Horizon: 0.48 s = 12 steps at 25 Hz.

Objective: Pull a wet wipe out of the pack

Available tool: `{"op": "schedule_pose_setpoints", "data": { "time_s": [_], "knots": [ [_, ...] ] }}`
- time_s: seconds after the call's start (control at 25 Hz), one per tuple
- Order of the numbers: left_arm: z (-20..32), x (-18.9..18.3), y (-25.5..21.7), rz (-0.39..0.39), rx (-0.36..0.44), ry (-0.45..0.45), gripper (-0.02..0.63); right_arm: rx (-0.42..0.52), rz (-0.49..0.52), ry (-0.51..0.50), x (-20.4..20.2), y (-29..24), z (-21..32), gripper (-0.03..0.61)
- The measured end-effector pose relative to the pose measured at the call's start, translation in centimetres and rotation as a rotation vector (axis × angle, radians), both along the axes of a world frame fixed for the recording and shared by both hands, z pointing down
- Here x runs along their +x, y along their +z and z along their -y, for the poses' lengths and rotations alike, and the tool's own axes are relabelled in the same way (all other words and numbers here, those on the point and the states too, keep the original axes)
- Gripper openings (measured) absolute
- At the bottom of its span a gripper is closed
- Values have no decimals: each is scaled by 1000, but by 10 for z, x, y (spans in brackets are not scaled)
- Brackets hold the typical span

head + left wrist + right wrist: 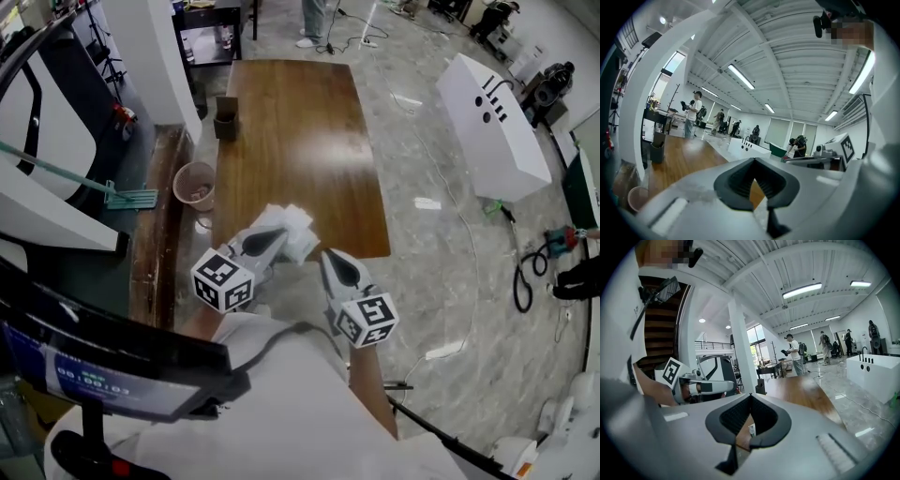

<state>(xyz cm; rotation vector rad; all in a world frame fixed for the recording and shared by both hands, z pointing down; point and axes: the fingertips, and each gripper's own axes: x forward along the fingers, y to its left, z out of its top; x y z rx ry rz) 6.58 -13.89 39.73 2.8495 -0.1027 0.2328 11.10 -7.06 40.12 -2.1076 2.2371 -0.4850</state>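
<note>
The white wet wipe pack [296, 231] lies at the near edge of the brown wooden table [291, 131]. In the head view my left gripper [279, 234] is shut with nothing in it. Its tip overlaps the pack's near side, and I cannot tell if they touch. My right gripper [331, 256] is also shut and empty, just right of the pack and off the table's near corner. The left gripper view shows closed jaws [753, 161] pointing along the table. In the right gripper view the jaws [750, 396] are closed, with the left gripper [701, 386] beside them.
A dark cup [226, 117] stands at the table's far left edge. A pinkish waste bin [194, 185] sits on the floor to the table's left. A white tub-shaped unit [494, 124] and cables [525, 277] lie to the right. A monitor [94, 367] is close at the lower left.
</note>
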Motion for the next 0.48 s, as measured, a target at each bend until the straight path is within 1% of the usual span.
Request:
{"op": "schedule_pose_setpoints", "data": {
  "time_s": [0.32, 0.48],
  "knots": [
    [67, 7, 15, 29, -40, 49, 3, -42, 3, 11, 9, 5, 72, 8],
    [96, 8, 23, 20, -70, 34, 3, -55, -20, 17, 12, 5, 92, 8]
  ]
}}
